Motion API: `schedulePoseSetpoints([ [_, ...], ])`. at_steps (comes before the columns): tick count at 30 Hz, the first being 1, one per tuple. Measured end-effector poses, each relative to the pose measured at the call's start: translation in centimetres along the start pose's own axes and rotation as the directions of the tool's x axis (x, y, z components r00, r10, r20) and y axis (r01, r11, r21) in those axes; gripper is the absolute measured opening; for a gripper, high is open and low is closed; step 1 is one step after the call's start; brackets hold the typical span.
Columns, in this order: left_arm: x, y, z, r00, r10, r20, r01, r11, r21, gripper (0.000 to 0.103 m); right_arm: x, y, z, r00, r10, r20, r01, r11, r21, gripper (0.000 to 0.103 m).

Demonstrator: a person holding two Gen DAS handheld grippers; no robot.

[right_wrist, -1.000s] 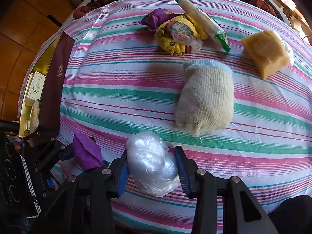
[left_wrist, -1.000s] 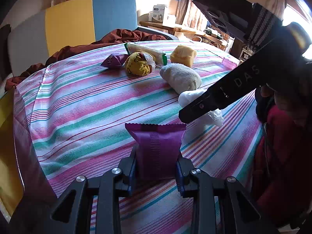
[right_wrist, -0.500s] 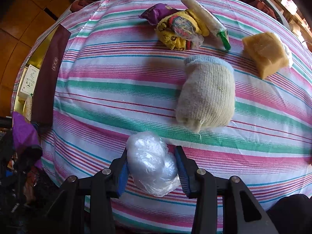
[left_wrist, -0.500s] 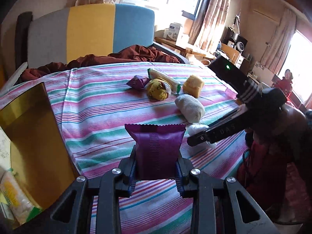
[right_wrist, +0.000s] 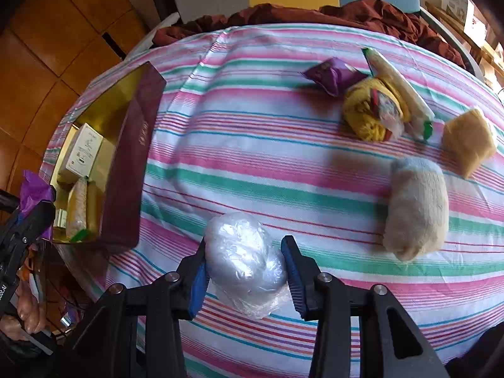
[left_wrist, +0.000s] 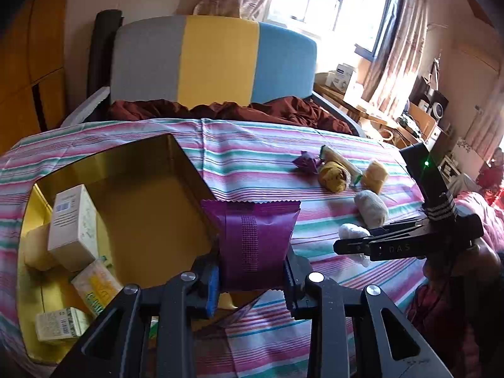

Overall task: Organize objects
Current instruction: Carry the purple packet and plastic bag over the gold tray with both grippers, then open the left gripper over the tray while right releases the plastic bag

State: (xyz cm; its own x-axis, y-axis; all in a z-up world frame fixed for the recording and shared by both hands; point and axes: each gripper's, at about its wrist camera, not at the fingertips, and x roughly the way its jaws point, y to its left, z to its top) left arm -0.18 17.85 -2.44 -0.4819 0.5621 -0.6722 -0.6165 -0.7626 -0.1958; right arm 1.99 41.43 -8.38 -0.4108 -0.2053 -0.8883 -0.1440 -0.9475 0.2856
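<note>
The fingers of our left gripper (left_wrist: 252,278) squeeze a purple snack packet (left_wrist: 253,239) and hold it up by the near corner of the gold box (left_wrist: 186,163). That box sits at the left side of the striped bed (right_wrist: 252,163) and has small cartons (left_wrist: 72,223) in it. The fingers of our right gripper (right_wrist: 245,272) are shut tight on a crinkly clear plastic bag ball (right_wrist: 244,258). A cream sock roll (right_wrist: 417,208), a yellow bundle (right_wrist: 368,113), another purple packet (right_wrist: 330,75) and a tan block (right_wrist: 469,140) lie on the bed.
</note>
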Motion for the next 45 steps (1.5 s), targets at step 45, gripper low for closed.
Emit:
schedulePoseSetpoints([
  [45,-4.4,16.0,0.4,0.967,0.256,-0.007,-0.238,0.891,-0.388,0.032,6.3,20.2,5.2,0.991,0.087,0.104,-0.061,0.972,-0.228,0.046],
])
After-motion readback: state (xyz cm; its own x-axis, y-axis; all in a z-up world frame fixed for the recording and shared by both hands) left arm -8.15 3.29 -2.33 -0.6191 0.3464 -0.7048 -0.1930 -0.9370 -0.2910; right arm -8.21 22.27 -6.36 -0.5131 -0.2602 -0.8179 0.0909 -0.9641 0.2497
